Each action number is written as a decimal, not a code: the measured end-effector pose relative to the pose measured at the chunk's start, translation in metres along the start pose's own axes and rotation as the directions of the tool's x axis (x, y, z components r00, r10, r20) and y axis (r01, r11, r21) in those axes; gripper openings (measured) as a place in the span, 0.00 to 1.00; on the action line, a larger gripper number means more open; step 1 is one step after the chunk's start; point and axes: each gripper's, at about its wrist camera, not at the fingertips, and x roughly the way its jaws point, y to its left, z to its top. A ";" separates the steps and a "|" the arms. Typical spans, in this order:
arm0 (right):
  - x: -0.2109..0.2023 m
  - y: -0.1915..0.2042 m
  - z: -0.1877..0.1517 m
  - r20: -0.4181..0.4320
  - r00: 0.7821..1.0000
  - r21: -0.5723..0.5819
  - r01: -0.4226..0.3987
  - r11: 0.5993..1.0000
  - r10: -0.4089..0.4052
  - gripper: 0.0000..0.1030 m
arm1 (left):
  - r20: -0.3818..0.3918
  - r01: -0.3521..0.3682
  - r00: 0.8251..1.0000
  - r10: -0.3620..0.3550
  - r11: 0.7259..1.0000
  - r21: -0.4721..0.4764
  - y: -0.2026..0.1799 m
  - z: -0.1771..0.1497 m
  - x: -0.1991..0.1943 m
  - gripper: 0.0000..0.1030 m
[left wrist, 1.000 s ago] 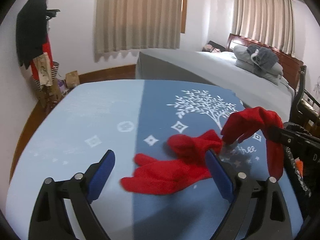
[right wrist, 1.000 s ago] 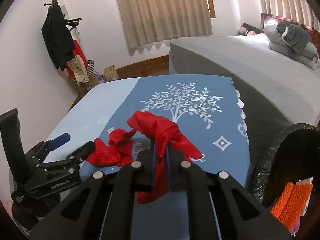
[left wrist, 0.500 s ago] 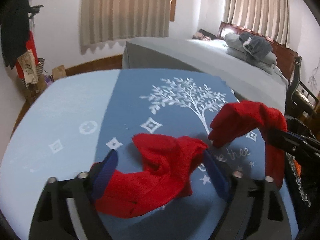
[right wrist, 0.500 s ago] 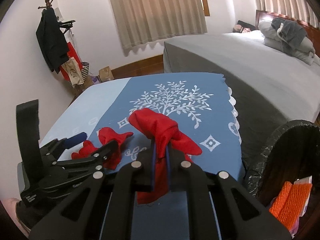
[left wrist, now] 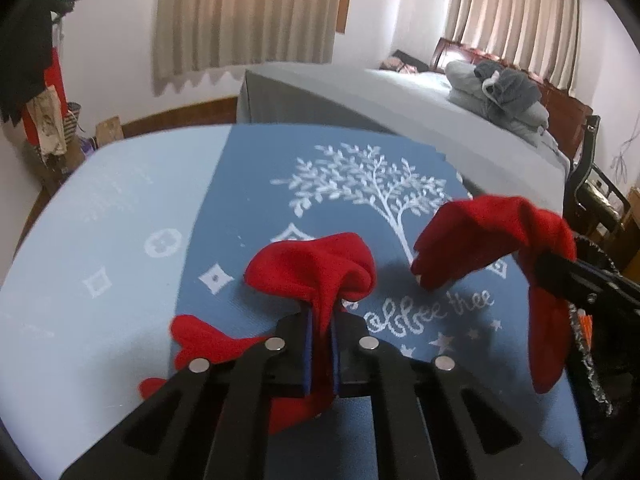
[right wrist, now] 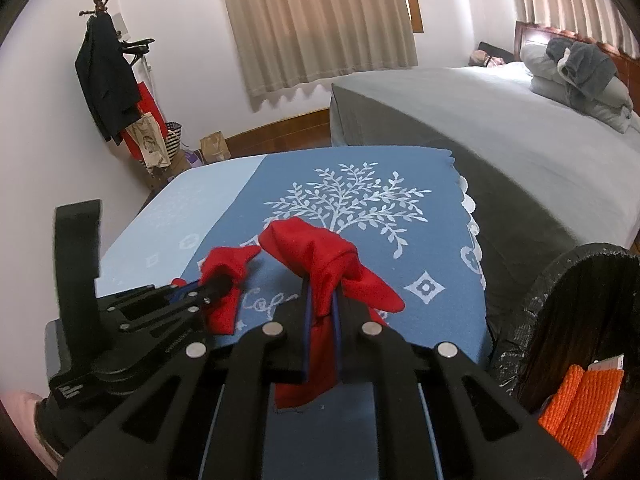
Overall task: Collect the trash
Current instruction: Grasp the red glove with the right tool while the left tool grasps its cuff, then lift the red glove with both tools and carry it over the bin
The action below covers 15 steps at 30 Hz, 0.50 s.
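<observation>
Red knit fabric is the material in both grips. The left claw (left wrist: 320,354) is clamped shut on one red glove (left wrist: 316,268), its pads pinching a bunched fold while the glove's finger end trails on the counter (left wrist: 120,208) toward seven o'clock in the left wrist view. The right claw (right wrist: 322,332) is likewise closed on a second red glove (right wrist: 316,252), which humps above the pads and hangs limp below them.

Governing relation: the bin (right wrist: 560,280), lined with a crinkled black bag, lies at about three to four o'clock of the right claw, just off the counter's edge. The right hand is judged the nearer; the left claw sits at about nine o'clock of the right one, so its load has farther to go across the counter. In the left wrist view the second glove hangs at about two o'clock, its long axis running roughly top to bottom.

Materials: both gloves are soft and shapeless, likely to drape and snag on the bin rim. An orange knit item (right wrist: 580,404) already lies inside the bin. The counter carries a blue woven cloth with a white tree motif (right wrist: 352,200) and a scalloped white edge; it appears flat and matte.
</observation>
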 end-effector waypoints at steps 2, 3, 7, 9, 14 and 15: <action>-0.002 0.001 0.001 0.005 1.000 -0.003 -0.002 1.000 0.002 0.08 | 0.017 -0.008 1.000 0.008 1.000 -0.001 0.000 0.004 -0.006 0.07; -0.004 0.002 0.002 0.008 1.000 -0.005 -0.002 1.000 0.002 0.08 | 0.029 -0.009 1.000 0.009 1.000 -0.005 0.001 0.005 -0.012 0.07; -0.010 0.006 0.007 0.023 1.000 -0.012 -0.008 1.000 0.009 0.08 | 0.062 -0.018 0.998 0.018 1.000 -0.001 0.001 0.012 -0.028 0.06; -0.014 0.008 0.009 0.029 1.000 -0.017 -0.011 1.000 0.012 0.08 | 0.075 -0.016 0.997 0.016 1.000 0.002 -0.001 0.015 -0.035 0.06; -0.027 0.012 0.016 0.052 0.998 -0.029 -0.020 0.999 0.022 0.08 | 0.106 -0.013 0.994 0.011 1.000 0.012 -0.007 0.022 -0.052 0.06; -0.030 0.013 0.017 0.058 0.998 -0.031 -0.022 0.999 0.023 0.08 | 0.113 -0.010 0.994 0.009 1.000 0.013 -0.008 0.023 -0.056 0.06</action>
